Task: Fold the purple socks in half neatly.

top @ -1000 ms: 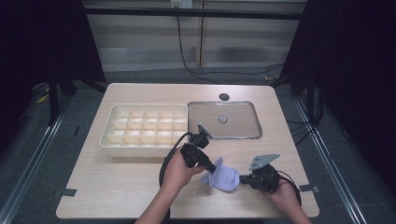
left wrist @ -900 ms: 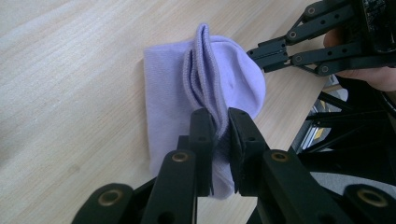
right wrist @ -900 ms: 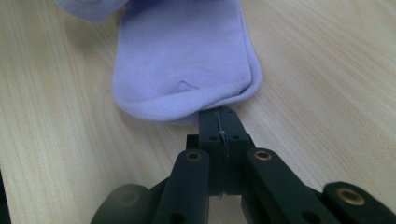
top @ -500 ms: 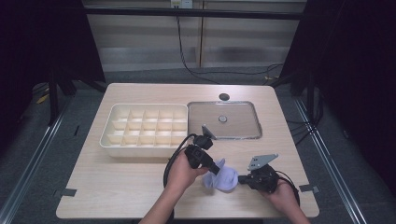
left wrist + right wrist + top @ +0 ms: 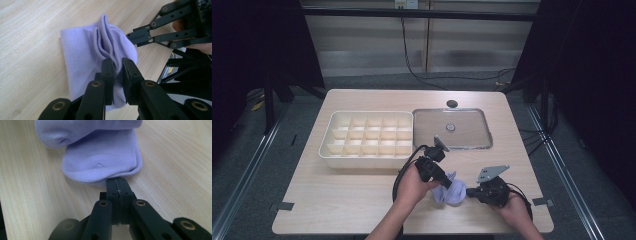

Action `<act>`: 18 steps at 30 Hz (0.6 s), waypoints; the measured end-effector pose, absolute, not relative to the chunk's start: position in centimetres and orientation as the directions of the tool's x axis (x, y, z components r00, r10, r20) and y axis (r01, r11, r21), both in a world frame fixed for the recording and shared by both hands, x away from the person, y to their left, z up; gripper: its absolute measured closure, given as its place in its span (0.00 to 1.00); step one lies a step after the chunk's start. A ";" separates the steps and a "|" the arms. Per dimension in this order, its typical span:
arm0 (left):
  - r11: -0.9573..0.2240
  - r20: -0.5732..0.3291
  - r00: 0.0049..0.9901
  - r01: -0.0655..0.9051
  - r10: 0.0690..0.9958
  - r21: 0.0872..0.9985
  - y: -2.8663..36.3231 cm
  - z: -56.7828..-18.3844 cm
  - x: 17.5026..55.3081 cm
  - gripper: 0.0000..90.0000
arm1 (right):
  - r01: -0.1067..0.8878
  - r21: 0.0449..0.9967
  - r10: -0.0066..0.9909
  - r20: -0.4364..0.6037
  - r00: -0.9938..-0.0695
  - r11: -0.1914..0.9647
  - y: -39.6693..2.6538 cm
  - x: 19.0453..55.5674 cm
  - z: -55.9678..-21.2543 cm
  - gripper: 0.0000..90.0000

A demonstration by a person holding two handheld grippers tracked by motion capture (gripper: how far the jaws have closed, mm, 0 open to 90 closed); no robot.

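Sock: lilac sock (image 5: pixel 451 192) folded on the near table (image 5: pixel 342 200), right of centre, between both grippers; its near part hidden by the jaws.
Left gripper (image 5: pixel 117 68): jaws pinch the ribbed cuff fold.
Right gripper (image 5: pixel 117 185): jaws closed at the sock's edge; whether fabric is caught is hard to tell.
Far side: compartment tray (image 5: pixel 329 142), metal lid (image 5: pixel 472 132).

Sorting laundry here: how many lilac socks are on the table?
1: the lilac sock lies folded near the table's front edge, between both grippers; another could be folded inside.
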State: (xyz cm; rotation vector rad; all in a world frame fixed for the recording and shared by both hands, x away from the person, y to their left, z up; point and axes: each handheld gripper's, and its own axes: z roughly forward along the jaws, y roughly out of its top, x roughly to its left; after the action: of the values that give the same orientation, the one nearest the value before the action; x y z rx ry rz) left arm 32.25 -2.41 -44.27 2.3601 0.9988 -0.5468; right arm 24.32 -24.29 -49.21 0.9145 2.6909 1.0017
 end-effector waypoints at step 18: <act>-0.628 -0.524 0.678 0.715 0.515 0.308 -3.2 -44.4 32.1 0.89 | 0.489 0.637 0.577 0.084 -0.812 0.596 -23.7 24.3 -49.3 0.99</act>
State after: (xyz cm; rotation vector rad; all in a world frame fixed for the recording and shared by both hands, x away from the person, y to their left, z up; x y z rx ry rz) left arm 32.13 -3.15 -44.38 2.3936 0.9490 -0.5368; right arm 24.33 -23.71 -49.27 0.9024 2.6877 1.0118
